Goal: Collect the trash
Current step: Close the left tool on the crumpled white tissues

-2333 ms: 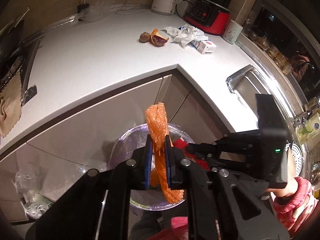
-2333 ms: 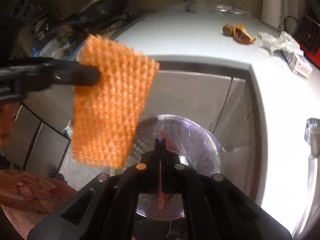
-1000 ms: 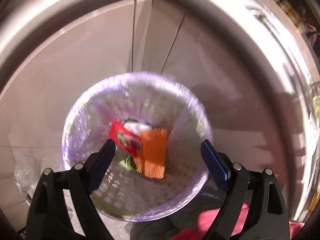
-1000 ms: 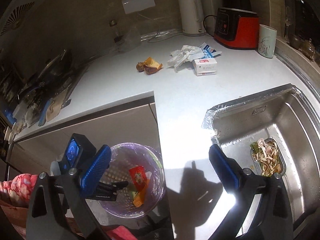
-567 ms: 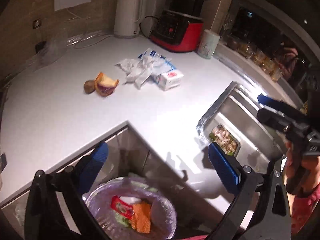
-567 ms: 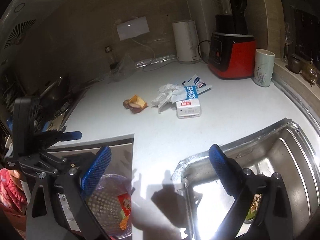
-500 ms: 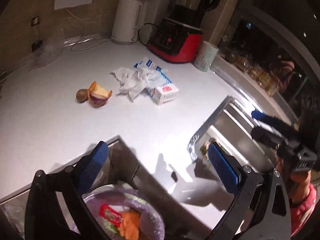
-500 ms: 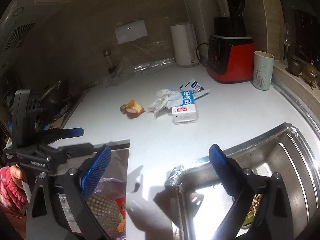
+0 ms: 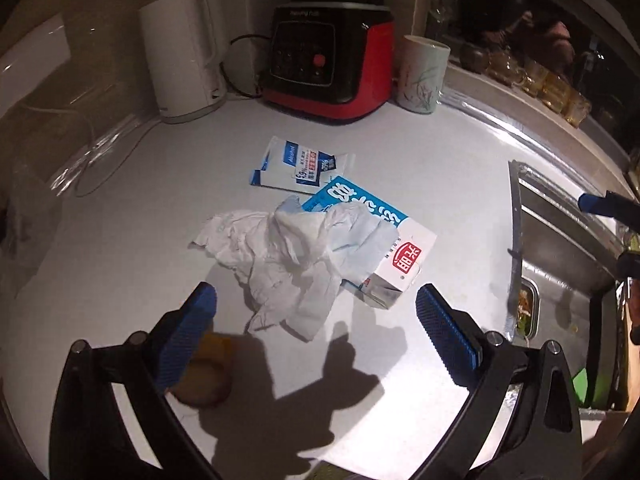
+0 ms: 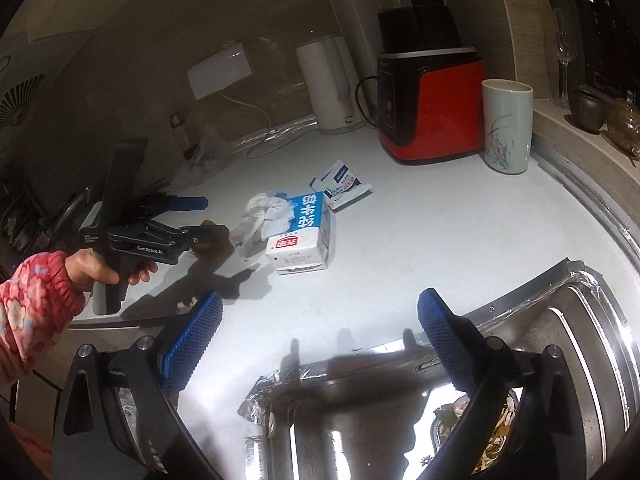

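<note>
On the white counter lie a crumpled white tissue [image 9: 288, 256], a blue-and-white milk carton [image 9: 384, 248] partly under it, and a flat wipes packet [image 9: 300, 164] behind. An orange fruit peel [image 9: 204, 376] sits partly hidden behind the left finger. My left gripper [image 9: 316, 300] hovers open and empty just in front of the tissue. In the right wrist view the left gripper [image 10: 206, 218], held by a hand in a pink sleeve, points at the tissue [image 10: 264, 216] and carton [image 10: 304, 232]. My right gripper [image 10: 320, 300] stands open and empty over the counter's edge by the sink.
A white kettle [image 9: 180, 56], a red-and-black blender base [image 9: 332, 60] and a pale mug [image 9: 422, 74] line the back wall. A steel sink [image 10: 560, 360] with foil along its rim and food scraps in its strainer lies on the right. Glassware stands on the sill.
The left gripper let the orange mesh fall into the bin, then rose and swung over the counter to the tissue and carton. The right gripper moved along the counter toward the sink.
</note>
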